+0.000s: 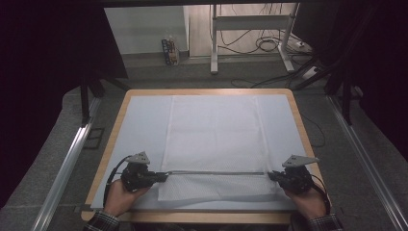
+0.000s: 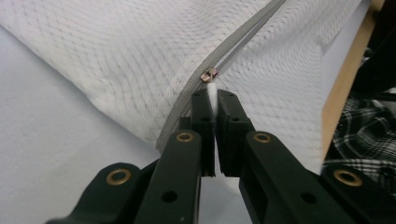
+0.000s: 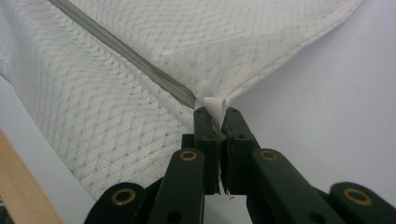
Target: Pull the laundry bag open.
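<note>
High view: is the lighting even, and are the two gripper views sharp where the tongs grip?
High view: the mesh bag and table are evenly but dimly lit, the surroundings fall into black, no glare. Left gripper view: the zipper slider is crisp, the left tongs slightly soft. Right gripper view: the weave is sharp, the right tongs soft at the bottom edge.

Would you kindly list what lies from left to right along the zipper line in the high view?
Left gripper → grey zipper of the white mesh bag → right gripper.

Wooden-edged table (image 1: 111, 144), pale blue sheet (image 1: 139, 130) covering it, white mesh bag (image 1: 214, 139) lying flat, seemingly zippered.
</note>
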